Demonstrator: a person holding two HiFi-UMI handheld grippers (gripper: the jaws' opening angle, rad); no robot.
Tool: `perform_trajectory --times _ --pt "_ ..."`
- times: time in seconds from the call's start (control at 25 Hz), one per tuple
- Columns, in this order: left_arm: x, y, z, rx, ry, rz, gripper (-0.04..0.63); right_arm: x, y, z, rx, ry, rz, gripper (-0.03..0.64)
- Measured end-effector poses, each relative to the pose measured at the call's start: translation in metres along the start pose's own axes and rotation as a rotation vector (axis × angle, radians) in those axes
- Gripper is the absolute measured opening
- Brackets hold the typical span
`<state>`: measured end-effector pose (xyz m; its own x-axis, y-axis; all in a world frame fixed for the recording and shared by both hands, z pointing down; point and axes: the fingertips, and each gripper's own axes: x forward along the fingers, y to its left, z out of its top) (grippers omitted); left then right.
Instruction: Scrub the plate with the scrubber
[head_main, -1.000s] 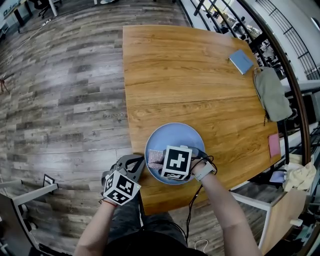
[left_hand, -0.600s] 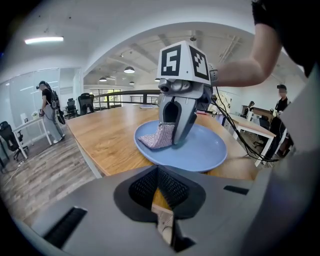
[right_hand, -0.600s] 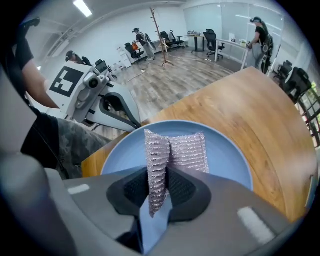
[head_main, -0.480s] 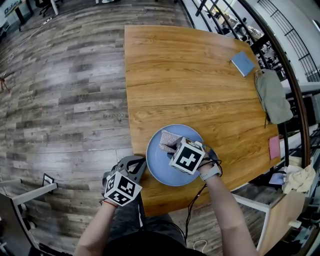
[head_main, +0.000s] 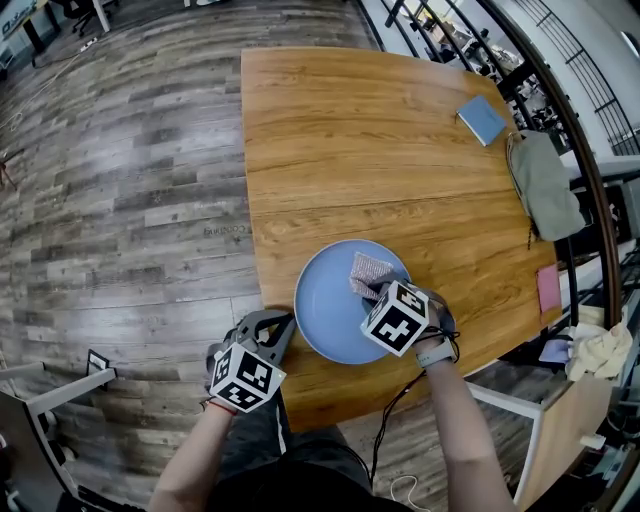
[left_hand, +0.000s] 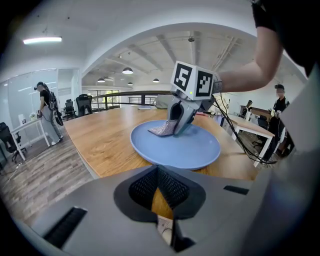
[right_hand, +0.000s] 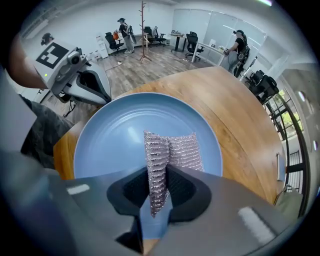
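The rectangular table (head_main: 380, 150) of warm, strongly grained wood planks fills the middle of the head view. A round, shallow, matte pale-blue plate (head_main: 325, 310) sits at its 6 o'clock edge. The plate is smooth with a low raised rim, and its 4 o'clock rim is covered by the right gripper's marker cube.

A soft grey-green fabric bag (head_main: 545, 185) slumps at the table's 3 o'clock edge. The frame's curve distorts its far side.

The grey plastic left gripper (head_main: 285, 322) rests at the plate's 8 o'clock, over the table edge and just short of the rim. Its ribbed black pads (left_hand: 172, 187) are clenched together on nothing, and only wood shows beyond them.

The right gripper (head_main: 372, 288) comes in from the plate's 4 o'clock, pointing steeply down. Its jaws are grasping the silver-grey knitted metallic mesh scrubber (right_hand: 175, 150).

The scrubber is pinched into an upright ridge between the pads, and the free part spreads as a ribbed rectangle. It lies on the plate's surface at about 1 o'clock from centre (head_main: 370, 270). In the left gripper view its lower edge (left_hand: 161, 130) meets the blue. Its gripped end is hidden behind the jaws in the head view.

A thin blue rectangular notebook (head_main: 482, 122) lies at the table's 2 o'clock corner. A small pink flat piece (head_main: 548, 290) sits at 4 o'clock, too small to identify.
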<state>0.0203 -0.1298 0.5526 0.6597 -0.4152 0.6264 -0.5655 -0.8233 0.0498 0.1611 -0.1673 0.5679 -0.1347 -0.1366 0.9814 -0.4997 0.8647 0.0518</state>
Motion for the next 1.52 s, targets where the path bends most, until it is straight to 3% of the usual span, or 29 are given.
perform_trajectory --times 0.36,0.52,1.16,1.28,1.52 --pt "0.002 0.008 0.013 -0.131 -0.052 0.004 -0.003 -0.004 0.018 -0.019 -0.012 0.035 0.009 0.087" --pt "0.004 0.009 0.012 -0.165 -0.052 0.016 0.006 -0.005 0.036 -0.016 -0.014 0.045 0.058 0.087" --pt "0.006 0.015 0.022 -0.202 -0.055 0.061 0.067 -0.015 0.129 0.015 -0.159 0.126 0.518 0.087" --pt "0.007 0.016 0.023 -0.187 -0.038 0.051 0.067 -0.011 0.119 0.021 -0.185 0.145 0.512 0.089" --pt "0.008 0.012 0.026 -0.09 -0.011 0.064 0.048 0.0 0.078 0.057 -0.116 0.031 0.387 0.089"
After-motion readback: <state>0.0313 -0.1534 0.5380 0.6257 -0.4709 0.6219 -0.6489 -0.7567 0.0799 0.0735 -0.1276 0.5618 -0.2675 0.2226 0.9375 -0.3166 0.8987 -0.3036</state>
